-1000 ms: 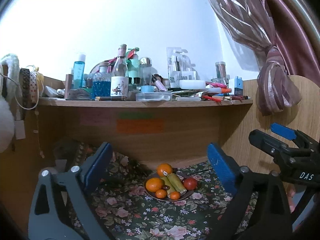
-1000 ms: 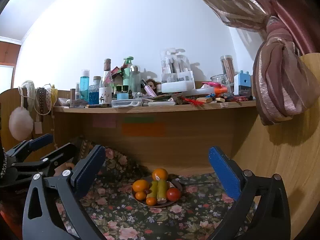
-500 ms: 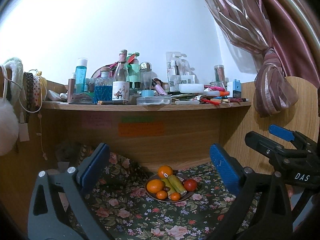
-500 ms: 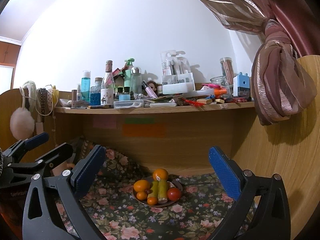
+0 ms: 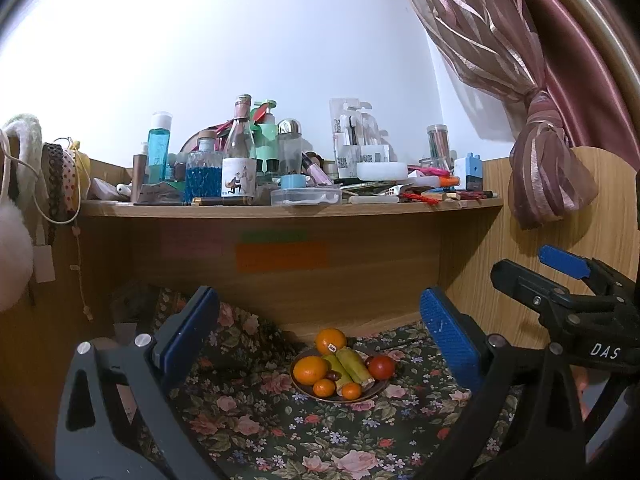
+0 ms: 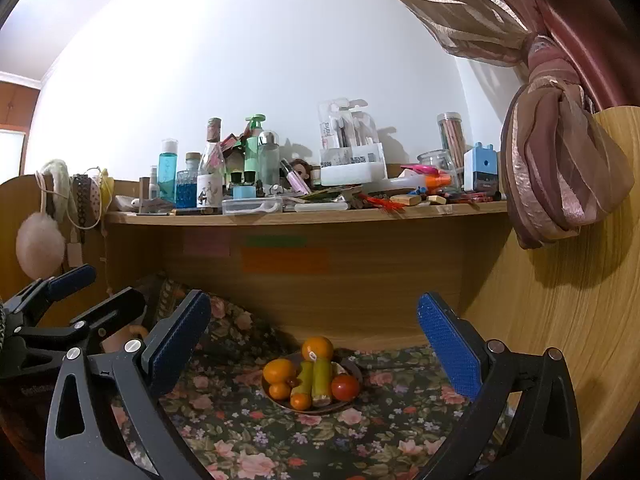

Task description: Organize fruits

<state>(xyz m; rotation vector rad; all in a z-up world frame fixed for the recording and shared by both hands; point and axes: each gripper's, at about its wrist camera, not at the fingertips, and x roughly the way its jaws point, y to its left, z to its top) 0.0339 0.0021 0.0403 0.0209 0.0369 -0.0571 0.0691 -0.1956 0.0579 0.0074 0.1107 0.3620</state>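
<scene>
The round brown fruit plate [image 5: 305, 387] sits on the floral-clothed bench [image 5: 256, 432]. Right of the plate, the right tool [image 6: 314, 334] reads "DAS". Both it and the left tool [image 5: 320, 326] gape wide, empty.

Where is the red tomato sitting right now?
The red tomato lies at the right edge of the plate on the floral cloth, beside the two green-yellow bananas; in both wrist views it shows low and centred, beneath the cluttered shelf.
</scene>
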